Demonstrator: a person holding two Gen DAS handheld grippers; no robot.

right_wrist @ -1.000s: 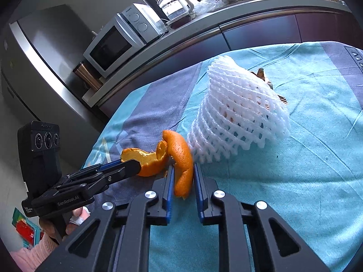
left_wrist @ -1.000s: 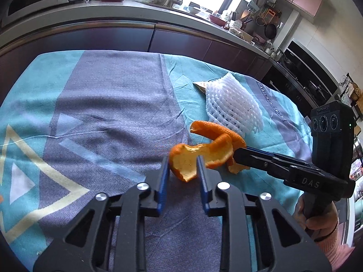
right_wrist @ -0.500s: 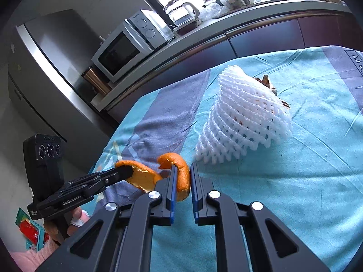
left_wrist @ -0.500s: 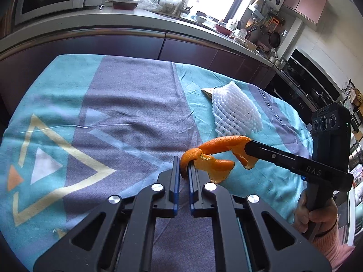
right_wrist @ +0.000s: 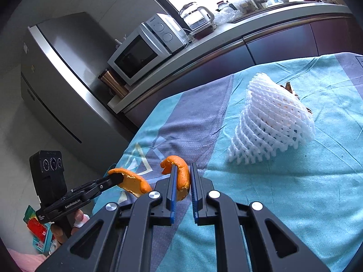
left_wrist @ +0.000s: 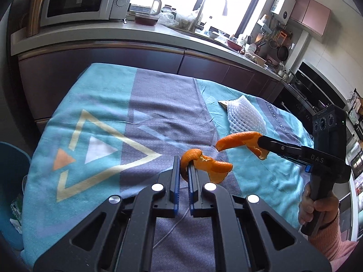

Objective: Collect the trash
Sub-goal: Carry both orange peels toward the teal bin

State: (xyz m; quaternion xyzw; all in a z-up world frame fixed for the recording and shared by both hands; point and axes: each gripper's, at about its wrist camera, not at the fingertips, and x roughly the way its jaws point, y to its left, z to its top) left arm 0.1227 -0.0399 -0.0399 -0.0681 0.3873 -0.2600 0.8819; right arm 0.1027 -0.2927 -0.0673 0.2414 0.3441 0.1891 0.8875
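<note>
Each gripper, left [left_wrist: 184, 170] and right [right_wrist: 182, 176], is clamped on its own peel piece [left_wrist: 208, 164] [right_wrist: 179, 176], lifted off the cloth [left_wrist: 158, 113] for binning; foam net [right_wrist: 272, 122] remains.

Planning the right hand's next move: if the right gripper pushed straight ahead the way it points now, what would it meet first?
Likely bare tablecloth: the right gripper, shut on an orange peel, points down at cloth left of the foam net. Depth is uncertain.

Two curled orange peel pieces [left_wrist: 208, 164] [left_wrist: 240, 139] held aloft, white foam net [left_wrist: 246, 115] on cloth
</note>
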